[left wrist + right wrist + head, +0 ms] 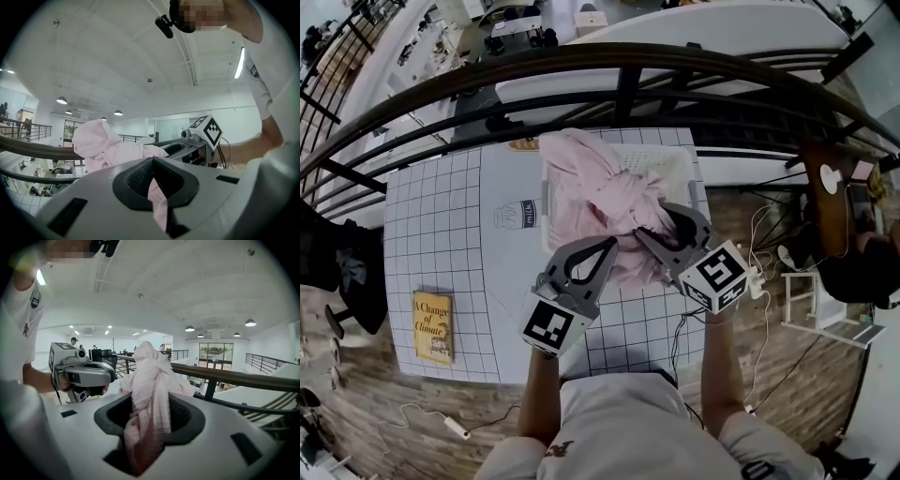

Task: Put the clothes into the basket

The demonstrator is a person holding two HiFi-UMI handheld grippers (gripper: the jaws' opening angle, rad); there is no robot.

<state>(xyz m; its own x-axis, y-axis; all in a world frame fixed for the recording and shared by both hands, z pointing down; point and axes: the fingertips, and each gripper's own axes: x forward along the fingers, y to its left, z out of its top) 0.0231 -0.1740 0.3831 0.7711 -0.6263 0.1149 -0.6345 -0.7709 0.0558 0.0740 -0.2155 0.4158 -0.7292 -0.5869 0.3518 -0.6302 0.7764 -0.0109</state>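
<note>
Left tool (607,246) and right tool (651,236) each clamped pink garment (595,192), bunched over white basket (680,167). Book (432,326) lay well apart on surface (441,225), railing (581,61) beyond.

Locate the book (433,326) well left of your left gripper (598,248), flat on the gridded table (441,234). A milk-carton print (516,215) lies on the table just left of its tips. The dark railing (581,58) runs beyond it, past the table's far edge.
</note>
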